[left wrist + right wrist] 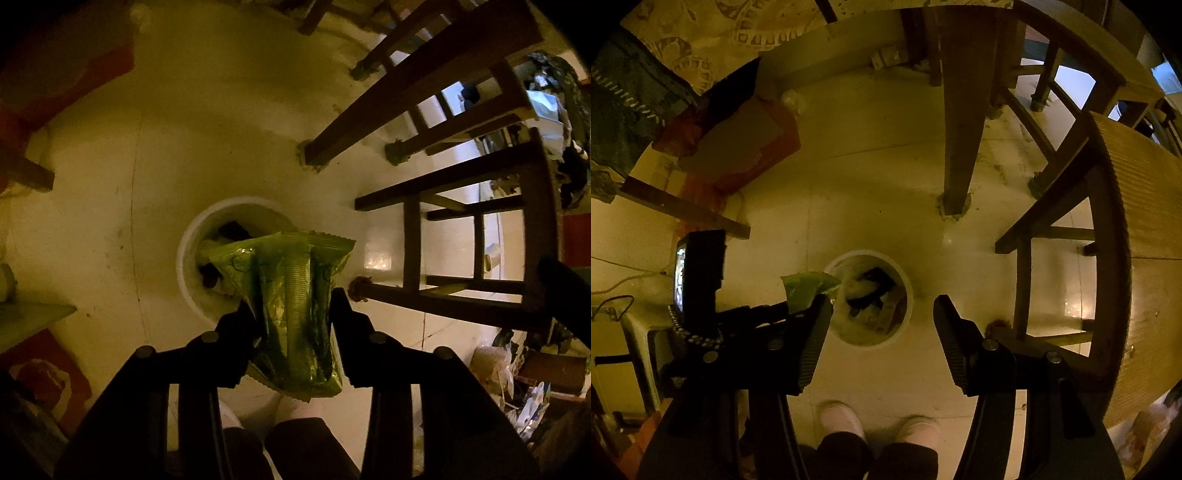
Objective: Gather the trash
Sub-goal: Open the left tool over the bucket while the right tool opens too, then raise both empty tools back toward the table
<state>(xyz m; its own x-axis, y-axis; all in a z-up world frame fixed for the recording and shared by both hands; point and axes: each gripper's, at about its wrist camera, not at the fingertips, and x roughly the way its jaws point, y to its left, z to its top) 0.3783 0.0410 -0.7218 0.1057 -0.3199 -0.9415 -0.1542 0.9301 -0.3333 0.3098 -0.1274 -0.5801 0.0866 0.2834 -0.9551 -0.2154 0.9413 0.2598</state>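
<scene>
My left gripper (293, 308) is shut on a crumpled green snack wrapper (291, 306) and holds it above a round white trash bin (188, 258) on the floor. The bin holds dark and pale rubbish. In the right wrist view the same bin (905, 280) lies straight below, between the fingers of my right gripper (882, 306), which is open and empty. The left gripper with the green wrapper (807, 288) shows at the left of that view, beside the bin's rim.
Pale tiled floor all around. Wooden chairs and stools (461, 236) stand to the right; a table leg (956, 147) stands beyond the bin. Red-brown bags (746, 147) lie at the left. Loose litter (517, 384) lies at the lower right. The person's feet (879, 424) are near the bin.
</scene>
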